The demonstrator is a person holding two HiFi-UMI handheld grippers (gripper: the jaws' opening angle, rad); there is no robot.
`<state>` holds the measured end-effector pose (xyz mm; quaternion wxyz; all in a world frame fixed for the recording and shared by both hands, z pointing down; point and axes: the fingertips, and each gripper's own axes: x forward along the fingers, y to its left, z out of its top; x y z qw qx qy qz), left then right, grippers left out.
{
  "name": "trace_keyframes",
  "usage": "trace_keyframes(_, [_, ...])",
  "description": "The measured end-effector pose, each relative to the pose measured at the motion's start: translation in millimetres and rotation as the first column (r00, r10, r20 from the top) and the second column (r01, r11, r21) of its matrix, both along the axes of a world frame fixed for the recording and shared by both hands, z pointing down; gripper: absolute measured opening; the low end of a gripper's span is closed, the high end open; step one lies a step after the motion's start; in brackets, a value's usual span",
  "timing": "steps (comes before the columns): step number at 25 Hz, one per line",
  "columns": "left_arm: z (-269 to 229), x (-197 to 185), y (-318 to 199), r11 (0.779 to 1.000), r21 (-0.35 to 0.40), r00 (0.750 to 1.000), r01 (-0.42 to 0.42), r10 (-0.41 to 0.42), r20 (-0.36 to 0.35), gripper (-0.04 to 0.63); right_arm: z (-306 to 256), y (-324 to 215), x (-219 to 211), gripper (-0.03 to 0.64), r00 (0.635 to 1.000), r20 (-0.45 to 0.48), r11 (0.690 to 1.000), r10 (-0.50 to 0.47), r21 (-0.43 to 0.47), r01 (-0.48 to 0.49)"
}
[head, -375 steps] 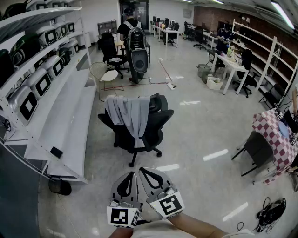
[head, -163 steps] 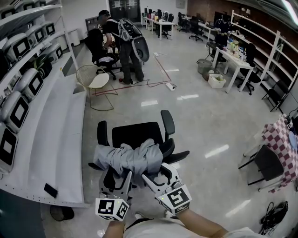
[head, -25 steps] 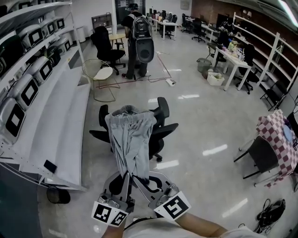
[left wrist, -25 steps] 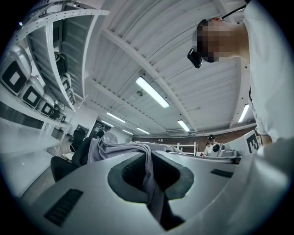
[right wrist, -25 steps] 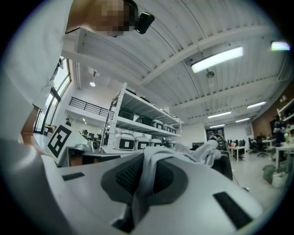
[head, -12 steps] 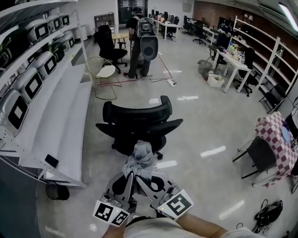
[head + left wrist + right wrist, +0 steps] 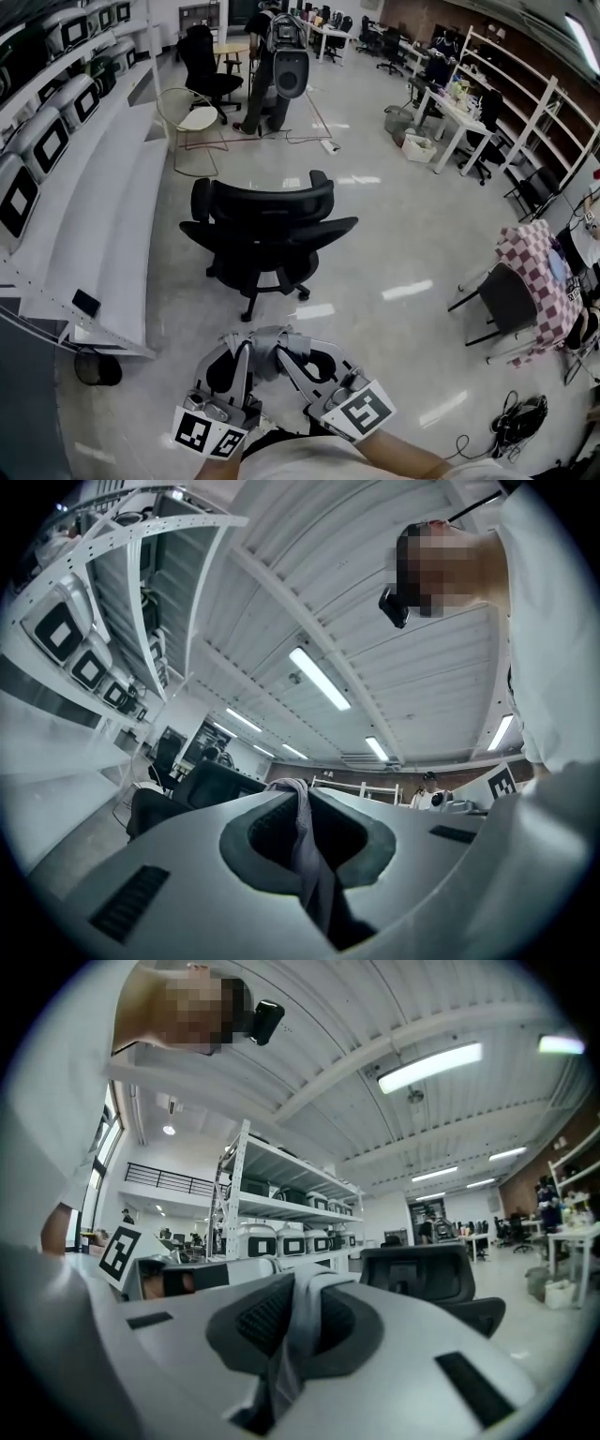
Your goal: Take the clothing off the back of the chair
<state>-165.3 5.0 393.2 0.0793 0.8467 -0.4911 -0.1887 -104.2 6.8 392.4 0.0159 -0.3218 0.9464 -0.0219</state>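
I hold my left gripper [image 7: 246, 347] and my right gripper [image 7: 285, 351] side by side on the near side of the black office chair [image 7: 265, 221], well apart from it. The grey clothing [image 7: 266, 337] is bunched into a small wad at their tips, caught by both, and touches no part of the chair. The chair stands upright on the glossy floor [image 7: 394, 244]. Left of the chair run long white shelves [image 7: 103, 216] carrying rows of boxy devices [image 7: 47, 145]. Beyond the chair stands a person [image 7: 274, 56] wearing a backpack. Far to the right of the chair, a checked cloth [image 7: 534, 272] drapes over another seat.
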Motion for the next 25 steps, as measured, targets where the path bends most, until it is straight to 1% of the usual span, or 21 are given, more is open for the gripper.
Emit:
trace_keyframes(3, [-5.6, -6.9, -0.4, 0.998, 0.016, 0.998, 0.059, -0.059, 0.023, 0.022, -6.1, -0.2, 8.5, 0.029, 1.000, 0.016, 1.000, -0.018, 0.006, 0.017])
trace_keyframes(5, [-8.1, -10.9, -1.1, 0.994, 0.019, 0.993, 0.108, -0.109, 0.039, 0.021, -12.3, -1.2, 13.4, 0.029, 0.999, 0.019, 0.999, -0.037, 0.032, 0.037])
trace_keyframes(8, [-13.6, -0.8, 1.9, 0.988, 0.024, 0.986, 0.153, -0.154, 0.068, 0.022, -23.5, -2.8, 28.8, 0.029, 0.998, 0.046, 0.998, -0.033, 0.057, 0.031])
trace_keyframes(10, [-20.6, 12.3, -2.8, 0.986, 0.045, 0.983, 0.158, -0.161, 0.086, 0.023, -25.9, -8.8, 42.9, 0.029, 0.998, 0.055, 0.998, -0.024, 0.061, 0.021])
trace_keyframes(12, [-23.6, 22.0, -5.7, 0.985, 0.051, 0.982, 0.164, -0.168, 0.089, 0.023, -26.0, -12.1, 52.6, 0.029, 0.998, 0.054, 0.997, -0.032, 0.066, 0.028])
trace_keyframes(16, [-20.9, 32.3, -7.0, 0.984, 0.039, 0.979, 0.173, -0.176, 0.099, 0.022, -21.6, -13.3, 63.3, 0.029, 0.999, 0.010, 0.996, -0.052, 0.077, 0.051])
trace_keyframes(20, [-25.9, 39.2, -10.0, 0.982, 0.050, 0.976, 0.180, -0.185, 0.116, 0.021, -31.5, -17.2, 69.5, 0.029, 0.997, 0.052, 0.995, -0.048, 0.094, 0.043])
trace_keyframes(25, [-27.2, 45.0, -12.1, 0.982, 0.051, 0.975, 0.179, -0.184, 0.127, 0.022, -34.3, -16.9, 72.5, 0.029, 0.997, 0.051, 0.993, -0.059, 0.108, 0.053])
